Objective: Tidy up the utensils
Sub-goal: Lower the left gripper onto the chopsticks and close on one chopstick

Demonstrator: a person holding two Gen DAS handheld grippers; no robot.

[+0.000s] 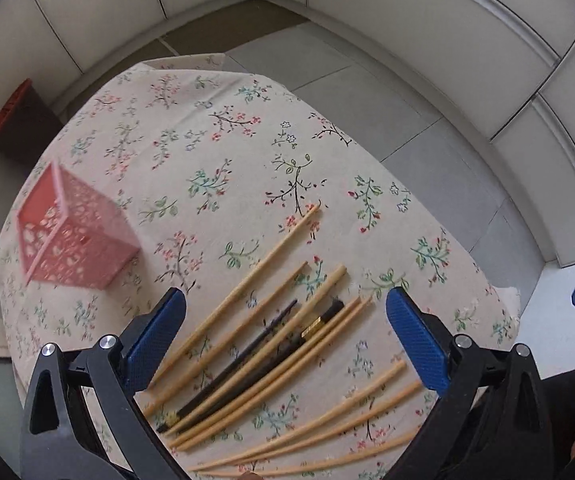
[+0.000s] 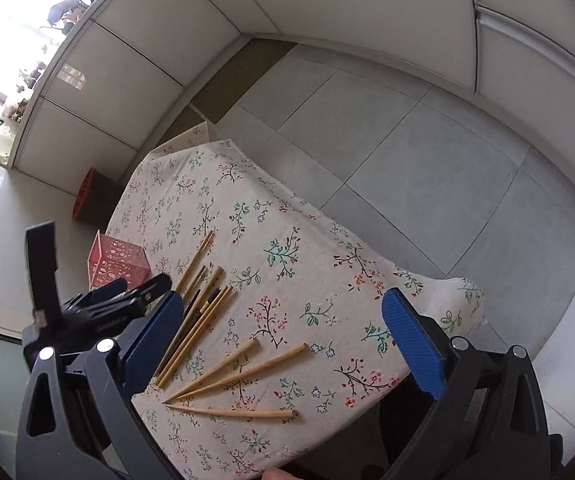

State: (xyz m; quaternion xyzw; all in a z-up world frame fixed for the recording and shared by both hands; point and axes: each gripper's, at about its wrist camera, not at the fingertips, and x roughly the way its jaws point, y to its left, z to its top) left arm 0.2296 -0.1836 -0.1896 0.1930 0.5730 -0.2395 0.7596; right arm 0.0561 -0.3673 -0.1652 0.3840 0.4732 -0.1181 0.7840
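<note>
The left gripper [image 1: 285, 332] hangs wide open and empty above the main cluster of chopsticks [image 1: 263, 356], its blue pads [image 1: 415, 336] spread to either side of the pile and none of them touching a stick. The right gripper [image 2: 279, 344] is just as wide and just as empty, poised over three loose wooden chopsticks [image 2: 243, 372] fanned out near the table's close edge. Further off, toward the left side of the floral tablecloth [image 1: 215, 136], stands the pink perforated basket [image 1: 71, 236], well apart from the sticks and presumably their destination. The pile is the likely trouble: pale wooden sticks lie crossed with a few dark ones [image 1: 247, 364], so closing on them could pinch several at once or roll one sideways out of the grasp. The fanned three lie near the cloth's edge and a nudge might tip one off. The basket looks light and could tip if struck.
</note>
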